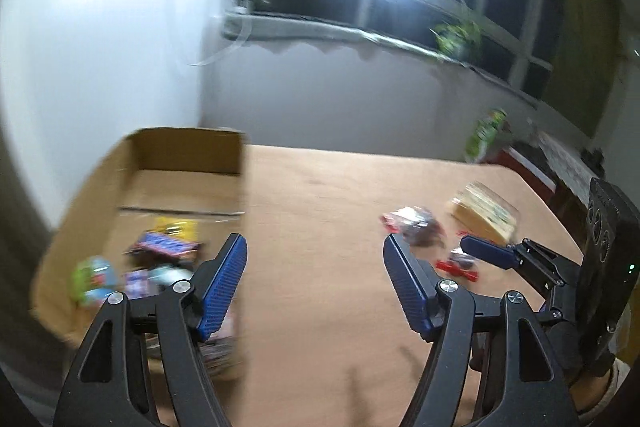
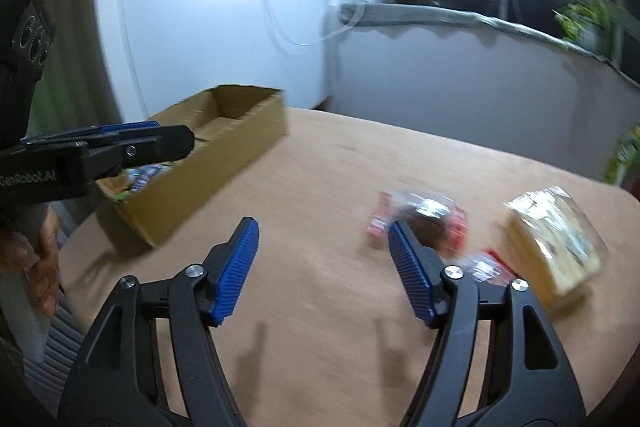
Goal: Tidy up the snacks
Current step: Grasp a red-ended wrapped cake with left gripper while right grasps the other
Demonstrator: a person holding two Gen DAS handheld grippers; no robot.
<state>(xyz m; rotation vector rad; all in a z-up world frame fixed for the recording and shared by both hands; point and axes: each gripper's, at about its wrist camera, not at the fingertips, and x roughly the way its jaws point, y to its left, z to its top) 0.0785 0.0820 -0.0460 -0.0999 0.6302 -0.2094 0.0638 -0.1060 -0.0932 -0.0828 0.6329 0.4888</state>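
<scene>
box (image 2: 208, 183): brown | table (image 2: 320, 187): tan | gripper pads (image 2: 236, 275): blue, ribbed | snack packet (image 2: 560, 239): yellow

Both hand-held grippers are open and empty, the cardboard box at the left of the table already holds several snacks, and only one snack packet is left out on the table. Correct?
Not quite. Three packets remain on the table, not one: two red-edged packets and a larger yellowish pack, clear in the right wrist view. The rest holds: left hand-held gripper and right hand-held gripper open and empty, cardboard box holding snacks.
</scene>
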